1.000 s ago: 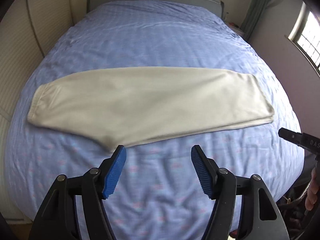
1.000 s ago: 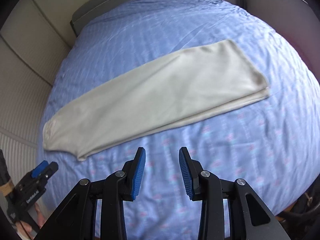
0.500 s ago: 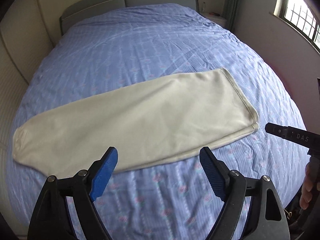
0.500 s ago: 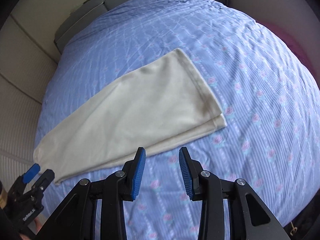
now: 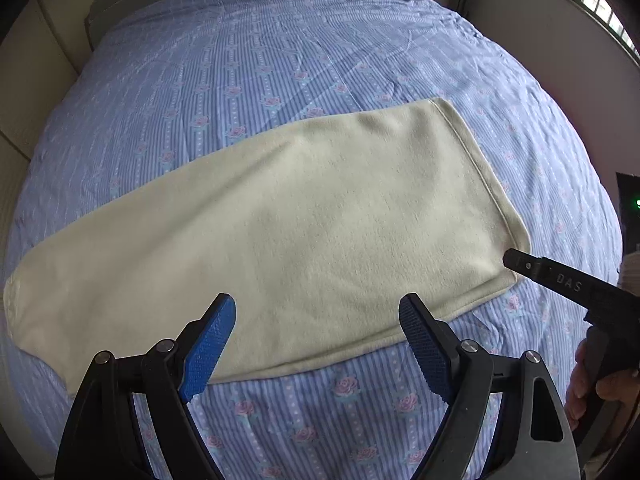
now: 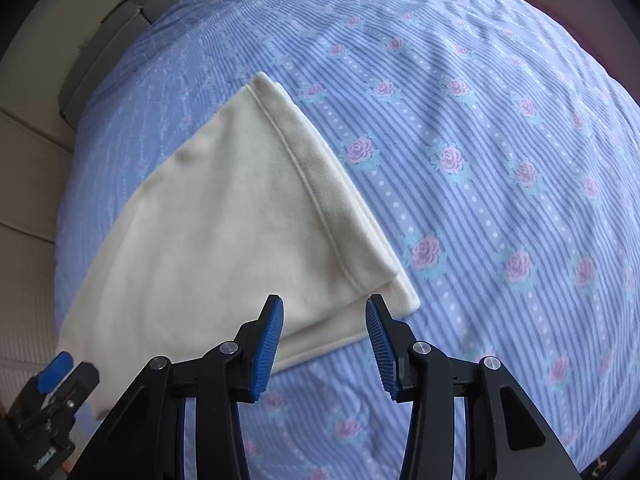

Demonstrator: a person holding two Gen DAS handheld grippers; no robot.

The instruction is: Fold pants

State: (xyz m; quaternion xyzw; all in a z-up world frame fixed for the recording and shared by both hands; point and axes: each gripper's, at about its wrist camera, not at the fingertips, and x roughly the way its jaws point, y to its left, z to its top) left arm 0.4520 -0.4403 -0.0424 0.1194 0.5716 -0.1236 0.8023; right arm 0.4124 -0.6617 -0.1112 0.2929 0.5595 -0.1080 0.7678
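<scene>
The cream pants (image 5: 280, 216) lie halved lengthwise on the bed (image 5: 280, 60), crosswise folds remaining; left gripper (image 5: 318, 314) gapes empty, right gripper (image 6: 324, 314) opening over the near-right hem corner

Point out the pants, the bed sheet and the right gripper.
pants (image 5: 320, 216), left wrist view, middle of the cream fabric.
bed sheet (image 6: 500, 140), right wrist view, bare flowered part.
right gripper (image 6: 325, 320), right wrist view, midway between its blue tips.

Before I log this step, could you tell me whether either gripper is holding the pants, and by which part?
Nothing is held. The left gripper is open; the right gripper has its jaws opening above the pants corner.
</scene>
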